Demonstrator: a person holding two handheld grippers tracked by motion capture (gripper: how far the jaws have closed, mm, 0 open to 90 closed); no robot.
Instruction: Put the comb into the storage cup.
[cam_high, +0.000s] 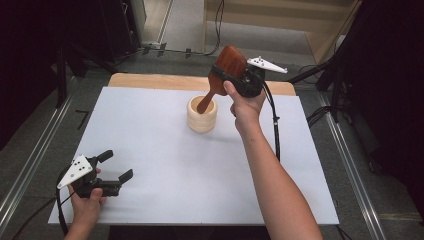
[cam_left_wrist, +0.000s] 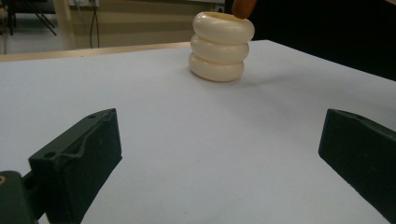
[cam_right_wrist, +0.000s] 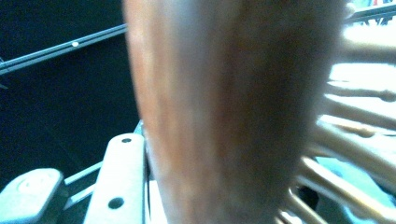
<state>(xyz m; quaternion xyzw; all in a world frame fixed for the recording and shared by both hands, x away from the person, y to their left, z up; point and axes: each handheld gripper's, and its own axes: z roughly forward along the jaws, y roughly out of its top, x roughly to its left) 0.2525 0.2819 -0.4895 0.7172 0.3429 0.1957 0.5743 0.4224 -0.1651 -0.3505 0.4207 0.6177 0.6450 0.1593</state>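
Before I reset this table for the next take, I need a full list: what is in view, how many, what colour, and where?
wooden hairbrush: one, reddish brown, tilted, handle end down in the holder, head clamped in the right gripper.
ribbed holder: one, cream, upright at the table's far middle.
table sheet: one, white, over a light wood top.
left gripper: one, black, jaws open, near left corner, holding nothing.
right gripper: one, black, shut on the hairbrush above the holder.
person's forearms: two, entering from the bottom edge.
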